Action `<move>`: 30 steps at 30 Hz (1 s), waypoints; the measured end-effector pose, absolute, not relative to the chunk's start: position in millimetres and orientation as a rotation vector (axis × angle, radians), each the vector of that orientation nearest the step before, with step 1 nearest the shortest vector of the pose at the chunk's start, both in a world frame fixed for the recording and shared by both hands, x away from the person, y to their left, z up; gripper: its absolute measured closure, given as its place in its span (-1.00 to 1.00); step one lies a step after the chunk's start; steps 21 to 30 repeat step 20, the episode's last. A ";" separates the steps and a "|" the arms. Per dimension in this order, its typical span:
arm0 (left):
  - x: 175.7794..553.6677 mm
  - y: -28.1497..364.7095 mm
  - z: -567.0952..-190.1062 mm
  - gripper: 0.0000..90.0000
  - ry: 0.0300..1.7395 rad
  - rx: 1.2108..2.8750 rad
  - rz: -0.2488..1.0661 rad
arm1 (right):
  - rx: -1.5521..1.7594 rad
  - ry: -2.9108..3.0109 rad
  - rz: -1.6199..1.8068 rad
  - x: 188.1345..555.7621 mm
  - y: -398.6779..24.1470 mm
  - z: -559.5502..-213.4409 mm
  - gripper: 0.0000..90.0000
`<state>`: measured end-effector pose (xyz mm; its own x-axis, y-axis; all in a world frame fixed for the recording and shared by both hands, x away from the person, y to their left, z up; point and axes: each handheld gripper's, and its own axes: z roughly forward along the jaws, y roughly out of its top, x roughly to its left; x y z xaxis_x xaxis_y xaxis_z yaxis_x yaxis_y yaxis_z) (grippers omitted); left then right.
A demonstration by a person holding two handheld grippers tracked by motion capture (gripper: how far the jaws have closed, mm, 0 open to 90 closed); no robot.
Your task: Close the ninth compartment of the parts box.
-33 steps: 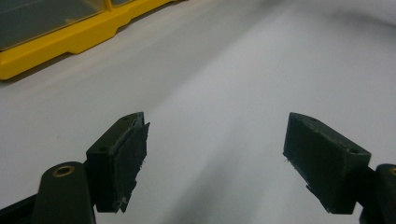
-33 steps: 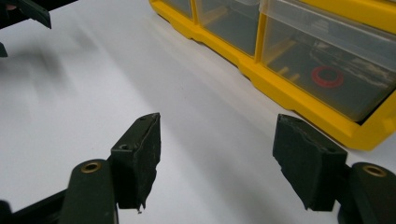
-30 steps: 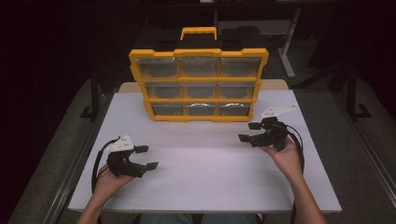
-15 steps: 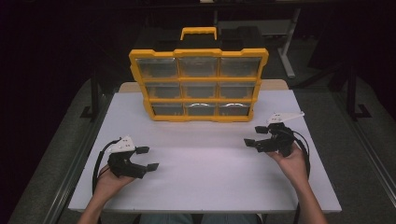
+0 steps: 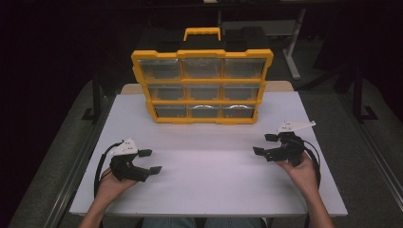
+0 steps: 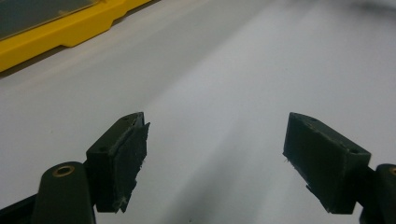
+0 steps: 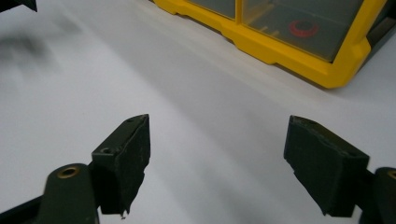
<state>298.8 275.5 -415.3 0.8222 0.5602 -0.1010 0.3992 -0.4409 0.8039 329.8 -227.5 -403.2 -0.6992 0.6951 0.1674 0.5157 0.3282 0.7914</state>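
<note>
The yellow organizer case (image 5: 202, 85) stands upright at the middle of the desk's (image 5: 204, 190) far edge, black handle up, clear drawer fronts facing the person. A red ring (image 7: 302, 28) sits inside a drawer near the case's lower corner in the right gripper view. The right gripper (image 5: 267, 145) hovers near the desk's right edge, well apart from the case, jaws spread and just been opening, nothing between them. The left gripper (image 5: 149, 161) sits low near the left edge, jaws spread wide over bare desk.
</note>
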 end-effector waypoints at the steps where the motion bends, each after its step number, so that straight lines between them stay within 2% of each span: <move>1: 298.8 275.2 -415.6 -0.53 0.707 2.088 0.224 | 1.111 2.390 1.305 328.6 -228.5 -403.9 -0.53; 18: 301.3 272.8 -418.1 -0.53 0.701 2.095 0.204 | 1.180 2.359 1.285 311.5 -247.0 -423.4 -0.68; 30: 301.3 272.5 -418.1 -0.53 0.700 2.097 0.203 | 1.188 2.361 1.282 310.7 -247.0 -424.4 -0.69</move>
